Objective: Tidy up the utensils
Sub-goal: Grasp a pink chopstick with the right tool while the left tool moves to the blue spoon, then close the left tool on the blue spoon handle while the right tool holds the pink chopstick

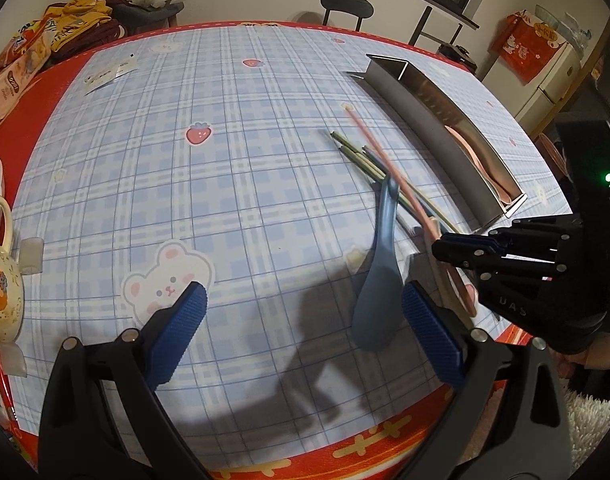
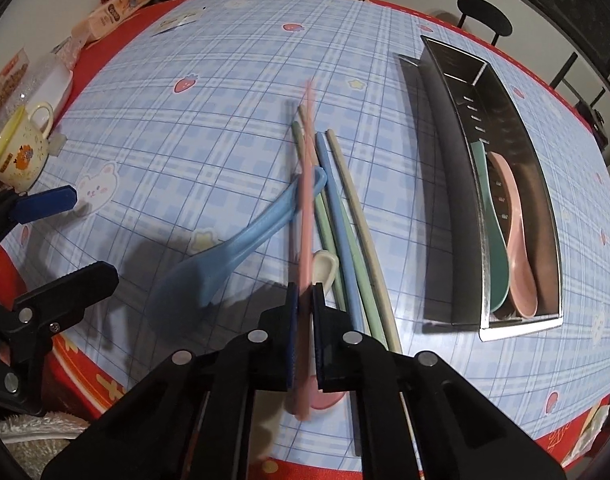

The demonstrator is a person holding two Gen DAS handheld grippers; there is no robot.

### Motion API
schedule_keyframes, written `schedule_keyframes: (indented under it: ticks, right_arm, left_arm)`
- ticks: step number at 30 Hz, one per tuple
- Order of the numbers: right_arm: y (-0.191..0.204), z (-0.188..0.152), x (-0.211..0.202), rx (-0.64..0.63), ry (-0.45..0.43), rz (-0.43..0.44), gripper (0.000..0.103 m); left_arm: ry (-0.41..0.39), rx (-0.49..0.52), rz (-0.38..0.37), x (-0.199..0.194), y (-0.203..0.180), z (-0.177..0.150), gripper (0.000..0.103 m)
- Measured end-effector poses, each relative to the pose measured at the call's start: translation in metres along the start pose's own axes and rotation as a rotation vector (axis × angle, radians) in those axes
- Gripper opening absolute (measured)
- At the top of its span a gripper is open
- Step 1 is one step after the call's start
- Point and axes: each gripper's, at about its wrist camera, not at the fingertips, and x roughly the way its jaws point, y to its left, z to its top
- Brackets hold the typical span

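Observation:
My right gripper (image 2: 304,300) is shut on a pink chopstick (image 2: 305,184), which is blurred and points away across the table; in the left wrist view this gripper (image 1: 445,248) grips the same pink chopstick (image 1: 369,136) from the right. Under it lie green, blue (image 2: 337,216) and beige chopsticks, a small white spoon (image 2: 325,264) and a blue spoon (image 2: 225,256). My left gripper (image 1: 303,296) hangs open above the cloth, with the blue spoon's (image 1: 379,300) bowl near its right finger. A steel utensil box (image 2: 445,200) holds a green spoon (image 2: 495,248) and a pink spoon (image 2: 519,252).
A cream mug (image 2: 21,156) stands at the table's left edge. Snack packets (image 2: 117,4) and folded clothes sit at the far left corner. A black chair (image 1: 347,4) stands beyond the table. The red table border (image 1: 345,456) runs close below both grippers.

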Motion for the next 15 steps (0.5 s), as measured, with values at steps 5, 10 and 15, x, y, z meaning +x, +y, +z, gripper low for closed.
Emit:
schedule_keyframes:
  ticks: [5, 10, 15]
  right_arm:
    - [-0.008, -0.004, -0.004, 0.047, -0.013, 0.074, 0.007]
    - [-0.015, -0.006, -0.021, 0.086, -0.075, 0.133, 0.007]
    - [-0.033, -0.009, -0.036, 0.133, -0.125, 0.180, 0.007]
  left_arm:
    - [0.008, 0.007, -0.009, 0.002, -0.004, -0.001, 0.091]
    - [0.035, 0.044, -0.011, 0.007, -0.014, -0.002, 0.080]
    - [0.062, 0.111, 0.007, 0.015, -0.035, -0.001, 0.077]
